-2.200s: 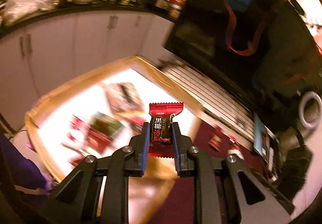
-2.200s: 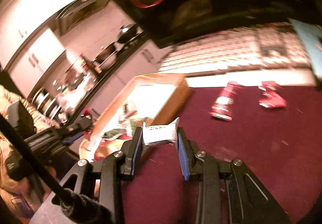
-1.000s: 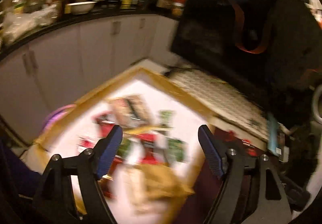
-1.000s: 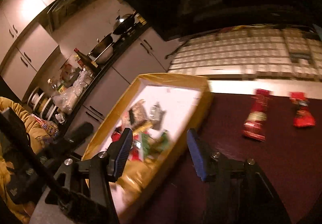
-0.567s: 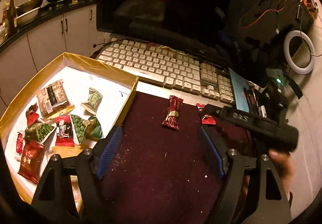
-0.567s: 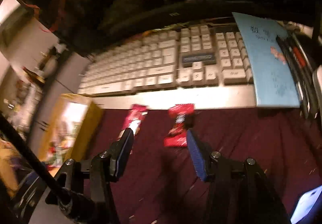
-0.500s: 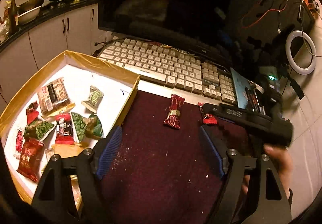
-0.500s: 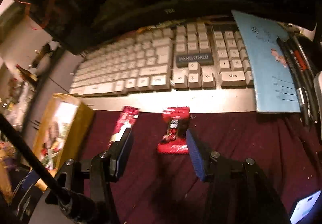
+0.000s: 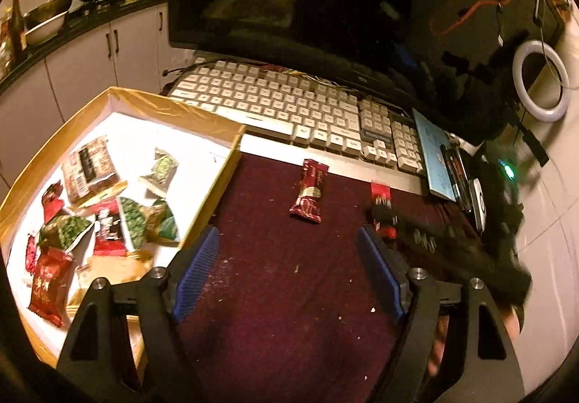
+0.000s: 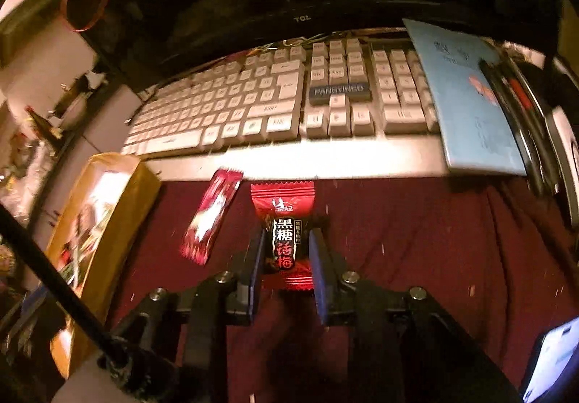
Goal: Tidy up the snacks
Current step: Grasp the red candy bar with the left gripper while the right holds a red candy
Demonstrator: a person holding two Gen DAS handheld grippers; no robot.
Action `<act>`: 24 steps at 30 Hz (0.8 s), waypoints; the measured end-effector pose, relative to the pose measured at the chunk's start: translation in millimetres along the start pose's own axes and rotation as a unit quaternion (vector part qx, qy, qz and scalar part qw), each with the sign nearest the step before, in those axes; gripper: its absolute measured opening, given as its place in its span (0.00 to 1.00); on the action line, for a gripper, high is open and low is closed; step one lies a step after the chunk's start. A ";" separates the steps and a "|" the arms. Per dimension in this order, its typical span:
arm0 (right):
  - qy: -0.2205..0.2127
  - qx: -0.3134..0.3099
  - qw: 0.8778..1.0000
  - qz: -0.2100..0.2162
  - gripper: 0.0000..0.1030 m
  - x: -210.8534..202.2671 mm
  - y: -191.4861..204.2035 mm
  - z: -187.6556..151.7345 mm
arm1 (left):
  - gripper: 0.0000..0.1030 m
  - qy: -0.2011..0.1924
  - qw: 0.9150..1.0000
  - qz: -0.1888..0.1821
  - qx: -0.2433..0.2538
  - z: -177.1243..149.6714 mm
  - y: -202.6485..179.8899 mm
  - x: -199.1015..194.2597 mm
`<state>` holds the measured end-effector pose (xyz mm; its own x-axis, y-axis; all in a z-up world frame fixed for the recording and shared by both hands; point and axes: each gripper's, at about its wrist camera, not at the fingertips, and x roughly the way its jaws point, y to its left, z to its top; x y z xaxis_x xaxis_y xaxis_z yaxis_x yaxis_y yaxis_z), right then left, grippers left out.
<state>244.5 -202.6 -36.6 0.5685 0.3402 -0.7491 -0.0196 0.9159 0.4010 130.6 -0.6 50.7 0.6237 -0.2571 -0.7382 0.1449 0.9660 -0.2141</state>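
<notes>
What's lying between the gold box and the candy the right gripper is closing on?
One long red snack bar on the maroon cloth, between the gold box and the red candy; right wrist view shows it.

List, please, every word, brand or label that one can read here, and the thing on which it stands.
"TCL": monitor bezel.
"PANGYINEO": keyboard nameplate.
"黑糖话梅": red candy wrapper between the right gripper pads.
Key legends, blue booklet, long red packet, box snacks: too blurred.
</notes>
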 end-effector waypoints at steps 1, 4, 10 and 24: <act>0.005 0.014 1.000 0.026 0.22 -2.5 -5.3 -6.0 | 0.76 0.009 1.000 0.002 0.012 1.5 -5.9 6.0; -0.020 0.015 0.999 0.039 0.22 -15.9 -12.1 -19.3 | 0.76 0.029 0.999 0.008 0.041 4.4 -19.5 20.1; -0.044 0.033 0.997 0.059 0.22 -20.6 -32.4 -26.1 | 0.76 0.051 0.997 0.004 0.059 11.0 -37.8 48.5; -0.036 0.028 0.997 0.061 0.22 -25.7 -39.4 -32.5 | 0.50 0.099 0.994 0.000 0.051 38.3 -40.6 120.4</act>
<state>204.0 -240.4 -50.3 0.6218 0.4307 -0.6541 -0.0479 0.8545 0.5172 229.3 -69.8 -5.0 0.4618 -0.2467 -0.8520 0.2283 0.9612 -0.1545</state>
